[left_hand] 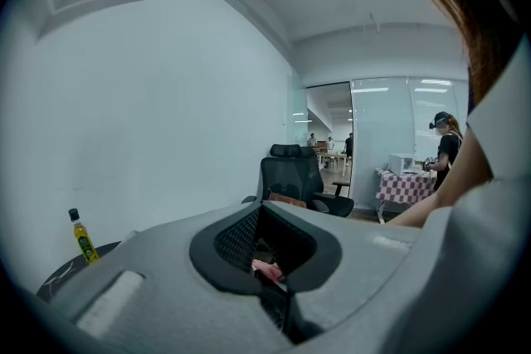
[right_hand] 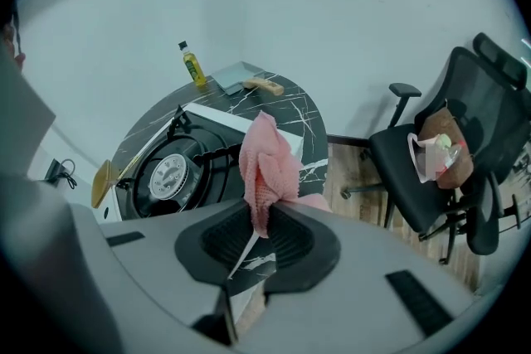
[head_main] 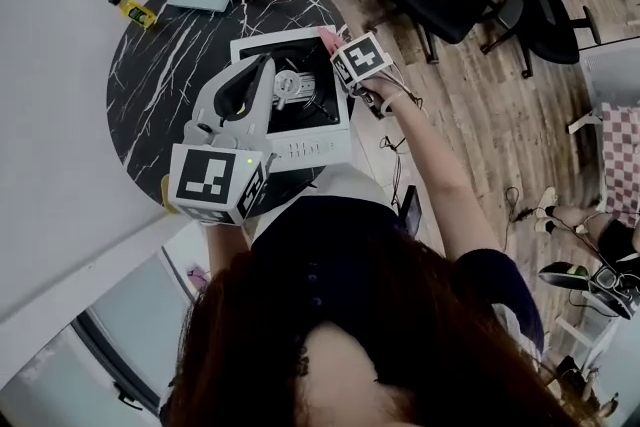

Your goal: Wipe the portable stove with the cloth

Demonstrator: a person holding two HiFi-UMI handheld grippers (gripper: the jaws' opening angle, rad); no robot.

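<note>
Cloth (right_hand: 267, 166) sits bunched in the clamped right gripper (right_hand: 262, 221) beside the stove (right_hand: 211, 162) at frame left, left gripper (left_hand: 267, 259) shut and empty, so I reckon that thin pinch could slip or snag on the burner (right_hand: 170, 172).

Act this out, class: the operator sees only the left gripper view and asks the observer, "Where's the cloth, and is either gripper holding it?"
Observer: The right gripper is shut on the pink cloth, which stands bunched up out of its jaws.
Operator: I can't see the stove. Where is it?
Observer: The portable stove sits on the round black table, white body with a black burner top.
Operator: Is the cloth on it?
Observer: In the head view the cloth is at the stove's far right corner. I can't tell whether it touches.
</note>
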